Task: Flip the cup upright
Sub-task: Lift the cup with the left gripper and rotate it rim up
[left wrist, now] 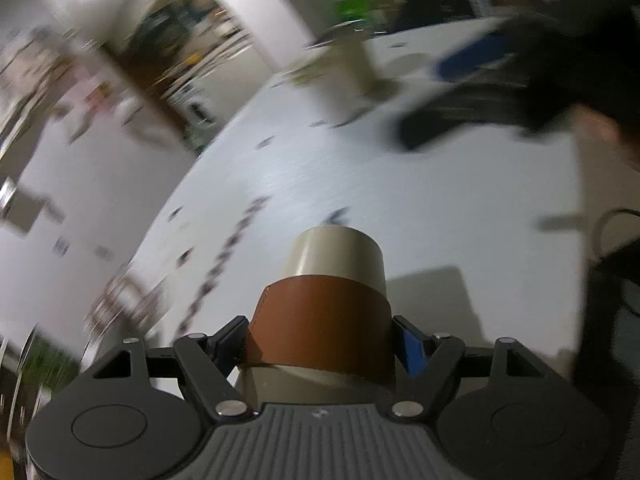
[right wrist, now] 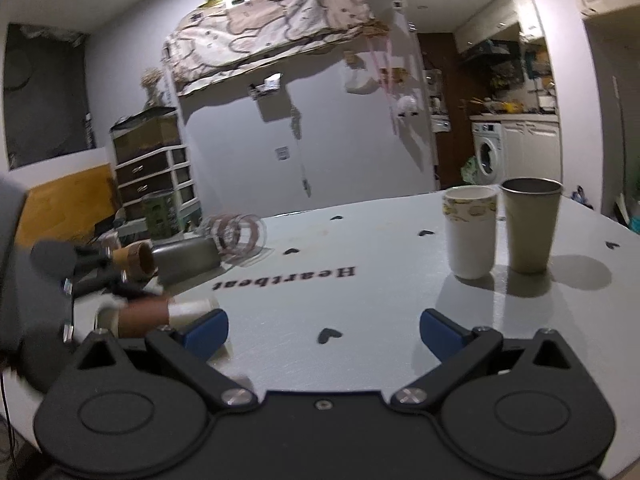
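Note:
In the left wrist view my left gripper (left wrist: 320,340) is shut on a cream cup with a brown sleeve (left wrist: 324,320), its closed base pointing away from the camera over the white table (left wrist: 400,184); the background is motion-blurred. In the right wrist view the same cup (right wrist: 160,314) shows at the far left, lying roughly sideways in the left gripper. My right gripper (right wrist: 324,330) is open and empty, low over the table (right wrist: 360,300).
An upright paper cup (right wrist: 470,232) and an upright metal tumbler (right wrist: 530,224) stand at the right. A brown cup (right wrist: 138,260), a dark metal cup (right wrist: 188,260) and a clear plastic cup (right wrist: 240,236) lie on their sides at the left.

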`<state>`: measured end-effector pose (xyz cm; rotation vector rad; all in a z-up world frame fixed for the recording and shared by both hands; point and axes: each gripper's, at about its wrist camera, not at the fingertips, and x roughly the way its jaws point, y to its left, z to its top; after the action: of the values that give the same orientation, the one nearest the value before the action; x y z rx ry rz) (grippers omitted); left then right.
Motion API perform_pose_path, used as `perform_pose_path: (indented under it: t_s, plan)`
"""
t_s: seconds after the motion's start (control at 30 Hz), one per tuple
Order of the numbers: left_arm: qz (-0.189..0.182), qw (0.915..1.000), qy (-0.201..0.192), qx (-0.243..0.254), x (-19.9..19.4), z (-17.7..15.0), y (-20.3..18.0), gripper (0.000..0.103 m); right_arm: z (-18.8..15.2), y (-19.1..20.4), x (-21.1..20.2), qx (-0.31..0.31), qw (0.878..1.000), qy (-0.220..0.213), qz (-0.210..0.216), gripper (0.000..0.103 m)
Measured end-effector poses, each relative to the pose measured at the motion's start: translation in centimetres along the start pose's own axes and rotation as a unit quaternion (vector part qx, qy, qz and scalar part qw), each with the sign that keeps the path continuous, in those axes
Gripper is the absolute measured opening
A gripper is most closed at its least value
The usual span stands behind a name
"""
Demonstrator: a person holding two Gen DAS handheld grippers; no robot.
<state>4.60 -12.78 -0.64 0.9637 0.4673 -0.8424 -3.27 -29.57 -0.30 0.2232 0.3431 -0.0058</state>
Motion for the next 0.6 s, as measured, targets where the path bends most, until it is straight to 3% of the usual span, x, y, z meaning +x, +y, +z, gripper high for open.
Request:
perform_pose_path:
  t_s: [0.13,0.23,0.27,0.33,0.47,0.6]
  plan:
    - [-0.025,0.9985,-0.018,0.045,0.3,0.7,-3.6,0.077,0.7,-0.7,1.4,0.008,1.000,0.018,-0.009,0.103]
    - [-0.024,0.9976,-0.032,0.057,0.3,0.7,-4.5,0.078,1.2,-1.0,2.9,0.009,0.999,0.036,-0.009,0.103]
    - [-0.026,0.9974,-0.038,0.056,0.3,0.7,-4.6,0.088,1.2,-1.0,3.4,0.010,0.999,0.044,-0.004,0.103]
    - [-0.012,0.9973,-0.047,0.054,-0.1,0.1,-4.9,0.102,1.3,-1.1,4.5,0.017,0.998,0.064,0.009,0.103]
    - [0.010,0.9979,-0.053,0.036,-0.9,-0.9,-5.2,0.102,0.9,-1.3,6.4,0.017,0.995,0.096,0.010,0.103]
    - [0.039,0.9972,-0.062,-0.015,-2.0,-2.6,-5.2,0.102,0.2,-0.6,7.6,-0.004,0.993,0.121,0.002,0.103]
